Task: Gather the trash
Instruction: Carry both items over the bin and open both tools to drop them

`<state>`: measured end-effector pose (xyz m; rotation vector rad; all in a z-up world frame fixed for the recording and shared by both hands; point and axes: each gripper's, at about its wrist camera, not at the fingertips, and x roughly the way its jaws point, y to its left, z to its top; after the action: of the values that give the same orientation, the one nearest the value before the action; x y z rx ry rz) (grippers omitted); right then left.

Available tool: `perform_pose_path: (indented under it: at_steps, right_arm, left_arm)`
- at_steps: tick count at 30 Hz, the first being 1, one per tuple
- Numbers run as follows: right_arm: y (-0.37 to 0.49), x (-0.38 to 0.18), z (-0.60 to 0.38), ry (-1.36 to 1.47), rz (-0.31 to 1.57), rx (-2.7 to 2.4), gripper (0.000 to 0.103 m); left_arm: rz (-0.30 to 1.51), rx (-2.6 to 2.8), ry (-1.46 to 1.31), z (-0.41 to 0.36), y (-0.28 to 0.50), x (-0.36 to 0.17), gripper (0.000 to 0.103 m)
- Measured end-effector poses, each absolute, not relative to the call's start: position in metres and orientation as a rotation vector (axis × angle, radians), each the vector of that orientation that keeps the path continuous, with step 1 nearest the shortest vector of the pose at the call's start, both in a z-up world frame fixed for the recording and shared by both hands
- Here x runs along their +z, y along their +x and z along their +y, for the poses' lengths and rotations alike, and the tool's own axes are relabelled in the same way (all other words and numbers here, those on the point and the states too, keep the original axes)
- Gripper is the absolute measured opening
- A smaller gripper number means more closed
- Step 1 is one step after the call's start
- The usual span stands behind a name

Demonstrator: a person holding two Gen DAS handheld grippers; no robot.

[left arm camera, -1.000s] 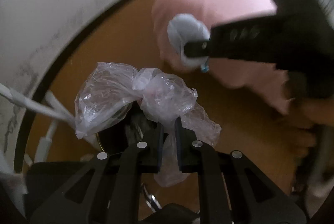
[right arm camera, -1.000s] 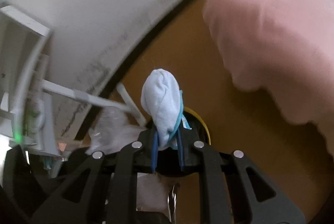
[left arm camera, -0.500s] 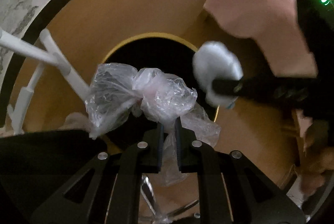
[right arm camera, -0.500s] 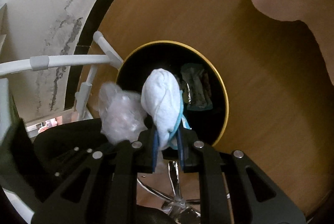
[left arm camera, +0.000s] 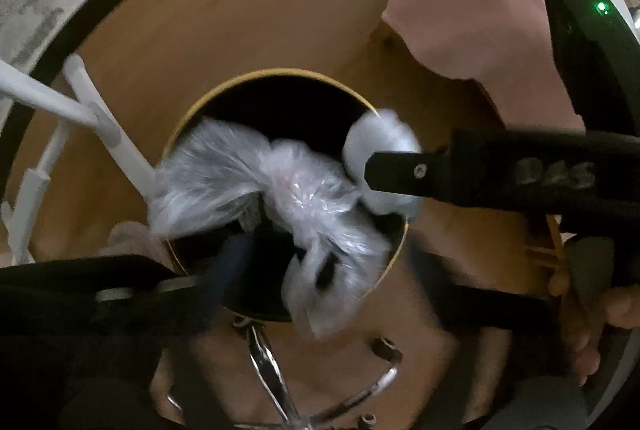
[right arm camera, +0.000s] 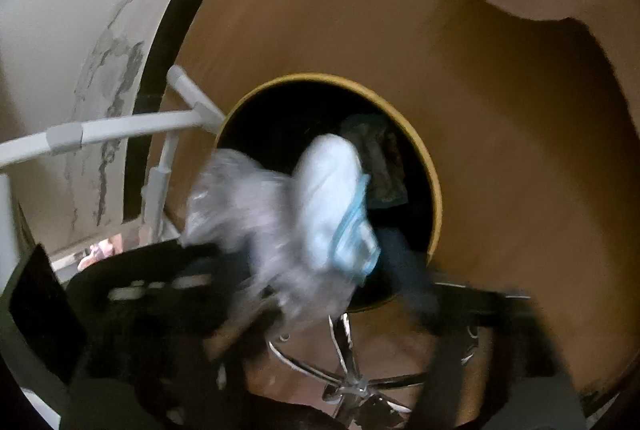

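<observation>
Plastic bag (left arm camera: 276,185): crumpled film, light and slippery; over the bin (left arm camera: 280,75) mouth.
Mask (right arm camera: 332,201): soft, light; beside it.
Left gripper (left arm camera: 316,254): fingers spread, bag loose.
Right gripper (right arm camera: 384,270): fingers spread, blurred.
Hold: pinch bunched folds.

We found the round bin (left arm camera: 280,75) mouth crowded: the crumpled plastic bag (left arm camera: 280,189) and the pale mask (right arm camera: 332,197) hung over it, touching. White rack tubes (left arm camera: 104,125) hemmed its left rim; the far side lay open.
</observation>
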<state>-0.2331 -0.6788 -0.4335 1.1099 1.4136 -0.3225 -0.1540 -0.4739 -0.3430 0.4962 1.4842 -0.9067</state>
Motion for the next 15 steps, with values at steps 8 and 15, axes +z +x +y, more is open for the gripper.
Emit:
perform_pose_path:
  at_steps: [8, 15]
  right_arm:
    - [-0.275, -0.332, -0.741, 0.962, 1.164, -0.569, 0.08]
    - [-0.32, -0.1, -0.719, 0.493, 0.514, -0.96, 0.097]
  left_arm:
    - [1.29, -1.161, 0.47, -0.481, -0.197, -0.257, 0.091]
    - [0.676, -1.423, 0.48, -0.417, -0.247, -0.04, 0.096]
